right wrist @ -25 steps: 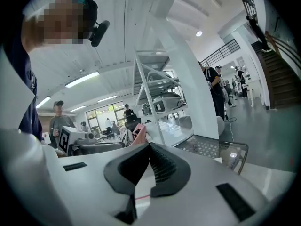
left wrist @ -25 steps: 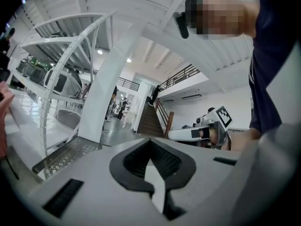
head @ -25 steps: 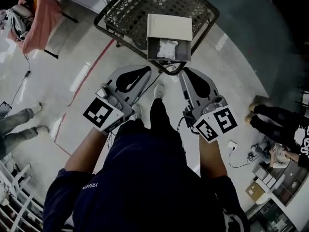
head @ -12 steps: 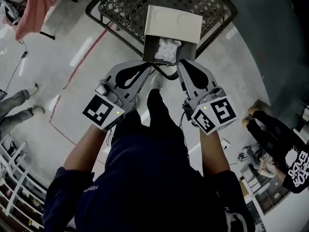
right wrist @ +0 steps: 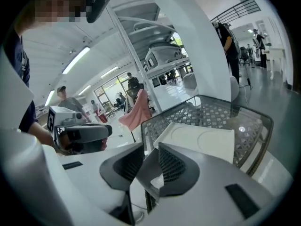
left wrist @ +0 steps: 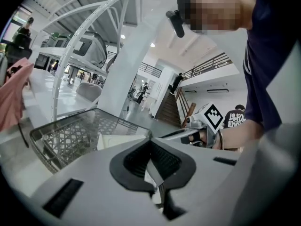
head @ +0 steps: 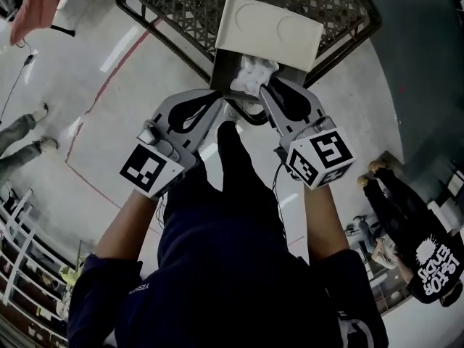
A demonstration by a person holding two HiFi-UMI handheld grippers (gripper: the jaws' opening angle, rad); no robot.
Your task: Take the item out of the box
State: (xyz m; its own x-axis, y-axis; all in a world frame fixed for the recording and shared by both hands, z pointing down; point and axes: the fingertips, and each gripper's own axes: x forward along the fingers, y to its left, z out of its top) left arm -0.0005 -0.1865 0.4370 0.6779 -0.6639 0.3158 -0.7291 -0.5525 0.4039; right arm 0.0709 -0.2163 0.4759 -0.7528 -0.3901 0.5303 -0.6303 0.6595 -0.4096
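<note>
We are at the approach step: nothing has been lifted yet, and the item [head: 254, 71], a crumpled white wad, sits inside the open box [head: 223, 69] near its front. The pale lid [head: 270, 31] is folded back and lies flat on the dark mesh worktop [head: 181, 6]. Our right gripper [head: 270, 87] is the one leading. Its tip is at the near right edge of the box, just beside the white wad, and its jaws have just been opening. In the right gripper view they stand a little apart, with the box's near wall and a sliver of white showing in the gap, and the pads press on nothing that we can see. Our left gripper [head: 220, 103] hangs just short of the box's near left corner. In the left gripper view its pads meet at the tips and carry nothing, so we judge it is there to steady the box, not to pick. The next move, as we read it, calls for the right gripper to spread wider, since the present gap looks too narrow for the wad. It should then dip over the front wall so the pads straddle the soft material, not the cardboard, and close gently before lifting straight up. The box looks light and may slide or tip on the mesh, so the left gripper could press its near corner down.
</note>
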